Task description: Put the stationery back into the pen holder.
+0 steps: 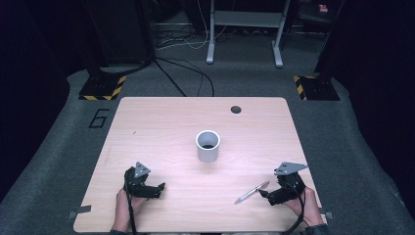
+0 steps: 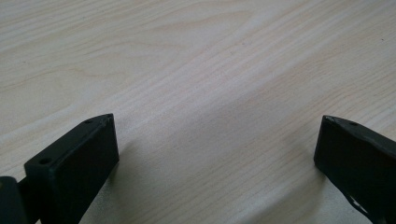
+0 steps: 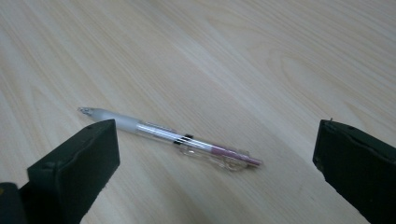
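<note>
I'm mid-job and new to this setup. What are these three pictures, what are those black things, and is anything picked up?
No robot arm here: a person holds a two-jaw gripper in each hand. The high view looks down on the wooden table, with the left gripper and right gripper near its front edge. The other two views come from cameras riding on each gripper, looking along its black jaws. On the table stand a white cup and, lying flat, a clear pen in front of the right gripper. Both grippers are open; nothing is held.
</note>
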